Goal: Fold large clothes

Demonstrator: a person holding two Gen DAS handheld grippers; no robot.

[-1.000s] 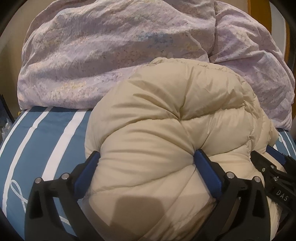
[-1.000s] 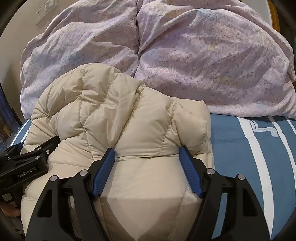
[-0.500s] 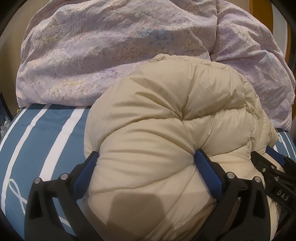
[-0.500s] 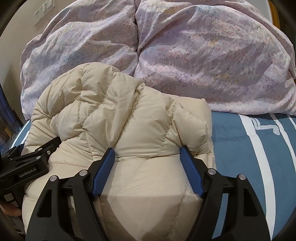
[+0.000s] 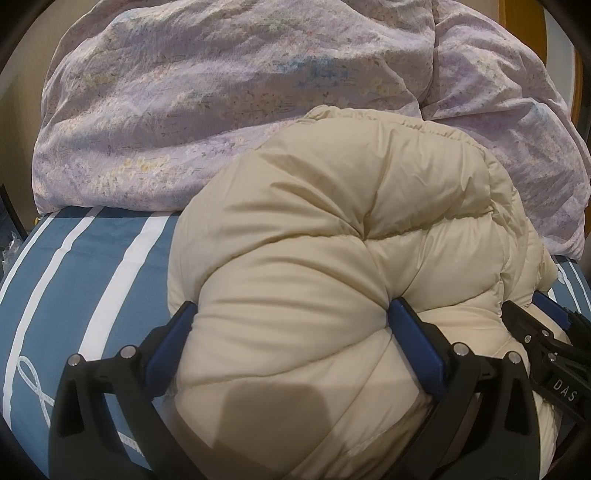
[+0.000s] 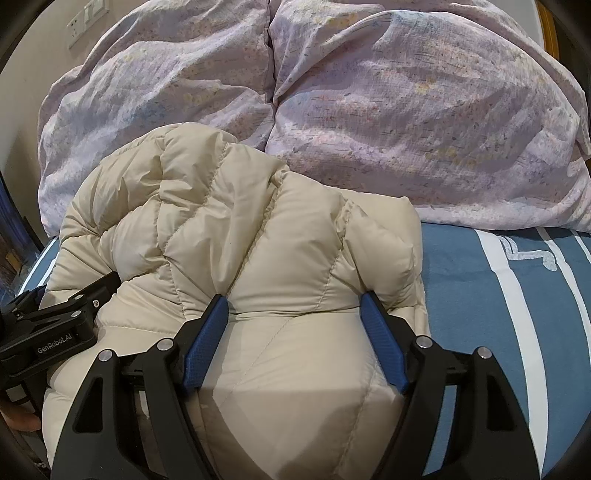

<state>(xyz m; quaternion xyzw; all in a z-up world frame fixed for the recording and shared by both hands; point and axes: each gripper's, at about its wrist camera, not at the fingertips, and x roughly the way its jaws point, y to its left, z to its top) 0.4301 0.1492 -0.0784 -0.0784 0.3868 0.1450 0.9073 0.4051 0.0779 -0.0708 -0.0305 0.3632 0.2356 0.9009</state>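
A cream puffer jacket (image 5: pixel 332 236) lies bunched in a thick fold on the striped bed; it also shows in the right wrist view (image 6: pixel 258 236). My left gripper (image 5: pixel 291 314) has its jaws wide apart around a thick roll of the jacket, pressing into it on both sides. My right gripper (image 6: pixel 293 306) grips the other end of the fold the same way. Each gripper shows in the other's view, the right one at the right edge (image 5: pixel 546 347), the left one at the left edge (image 6: pixel 59 325).
A blue bedsheet with white stripes (image 5: pixel 81 280) covers the bed, also seen on the right (image 6: pixel 517 295). A bulky lilac floral duvet (image 5: pixel 221 92) is piled right behind the jacket (image 6: pixel 406 110). A wall switch (image 6: pixel 86 18) is at the top left.
Both grippers have moved slightly forward toward the duvet with the jacket fold; the grip on the jacket is unchanged.
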